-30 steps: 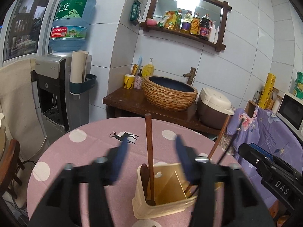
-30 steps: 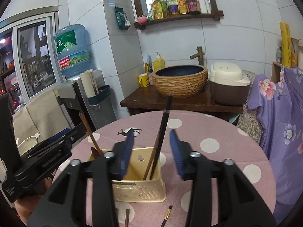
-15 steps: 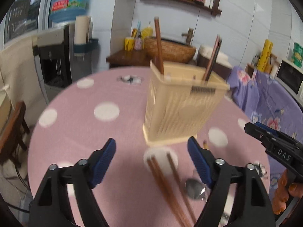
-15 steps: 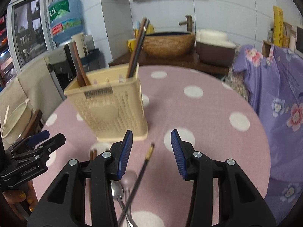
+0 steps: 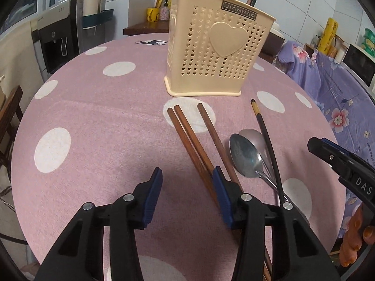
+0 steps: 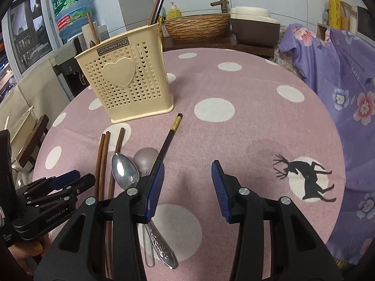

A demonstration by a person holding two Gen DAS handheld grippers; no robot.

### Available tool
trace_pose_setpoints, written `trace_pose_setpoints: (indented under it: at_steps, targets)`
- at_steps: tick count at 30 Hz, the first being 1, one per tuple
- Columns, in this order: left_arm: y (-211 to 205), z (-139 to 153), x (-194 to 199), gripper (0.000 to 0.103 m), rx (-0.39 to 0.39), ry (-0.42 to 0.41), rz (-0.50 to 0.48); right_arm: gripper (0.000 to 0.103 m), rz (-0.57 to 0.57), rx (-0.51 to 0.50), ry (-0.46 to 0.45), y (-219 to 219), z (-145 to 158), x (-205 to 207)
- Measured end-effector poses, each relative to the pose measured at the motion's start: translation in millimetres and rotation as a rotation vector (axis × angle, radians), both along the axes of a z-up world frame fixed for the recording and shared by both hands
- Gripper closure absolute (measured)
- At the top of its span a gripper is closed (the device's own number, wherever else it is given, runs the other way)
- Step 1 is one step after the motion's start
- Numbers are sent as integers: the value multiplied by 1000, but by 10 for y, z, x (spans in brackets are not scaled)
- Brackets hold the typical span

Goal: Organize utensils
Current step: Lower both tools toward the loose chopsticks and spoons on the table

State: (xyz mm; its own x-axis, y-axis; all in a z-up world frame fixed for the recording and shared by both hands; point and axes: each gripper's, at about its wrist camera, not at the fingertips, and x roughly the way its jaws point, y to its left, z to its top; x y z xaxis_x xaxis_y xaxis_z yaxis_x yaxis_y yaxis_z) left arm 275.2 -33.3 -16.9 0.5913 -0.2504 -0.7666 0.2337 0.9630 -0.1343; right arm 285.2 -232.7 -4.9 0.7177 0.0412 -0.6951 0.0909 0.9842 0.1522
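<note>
Chopsticks [image 5: 194,145] and spoons [image 5: 243,157] lie on the table [image 5: 93,117] before the holder [image 5: 215,46].

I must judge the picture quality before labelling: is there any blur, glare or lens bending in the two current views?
Left wrist view: sharp, no motion blur; the round pink polka-dot table bulges from fisheye bending, corners are black, and a soft shadow lies between the jaws. Right wrist view: equally sharp; the shiny steel spoon shows bright glare, and the cream perforated plastic utensil basket leans from distortion.
</note>
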Motion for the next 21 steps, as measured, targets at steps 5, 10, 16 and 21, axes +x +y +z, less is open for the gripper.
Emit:
trace_pose_setpoints:
  at_steps: [5,10,16,21]
  targets:
    - [-98,-54,14,64,46,3,-1,60,6,-7,-2,46,0,-27]
    - [-134,-67,19,65,64,-4,19,60,4,-21,-7,94,25,-36]
    - [-47,-59,9,66,76,4,35,60,8,-52,8,130,7,-41]
    - [206,-11,24,66,3,16,94,60,24,-13,43,68,24,121]
